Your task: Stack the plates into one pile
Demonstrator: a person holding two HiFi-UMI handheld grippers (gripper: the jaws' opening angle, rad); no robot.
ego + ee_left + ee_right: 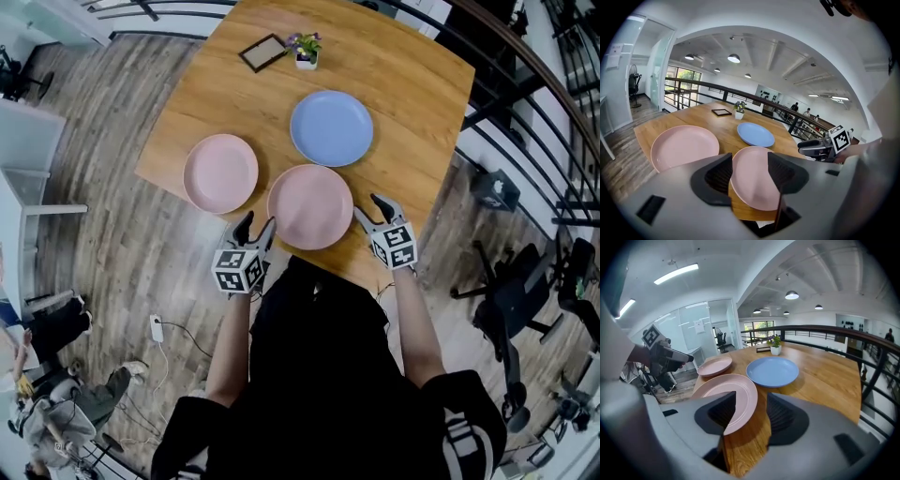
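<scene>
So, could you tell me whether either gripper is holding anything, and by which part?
Nothing is held: the left gripper and right gripper both stand open, either side of the nearest round pink plate, which lies on the wooden table.

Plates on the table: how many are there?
3. The left pink plate sits at the left edge of the table, the near pink plate at its near edge, the blue plate behind it. None seem hidden.

Legible text, brands, numbers: none.
- Black-and-white square marker patterns, no letters or digits: cube faces of left gripper (258, 226) and right gripper (368, 207), near edge of light-brown wooden table (403, 84).
- White paper sheet (699, 326) on glass wall beyond table: print unreadable.
</scene>
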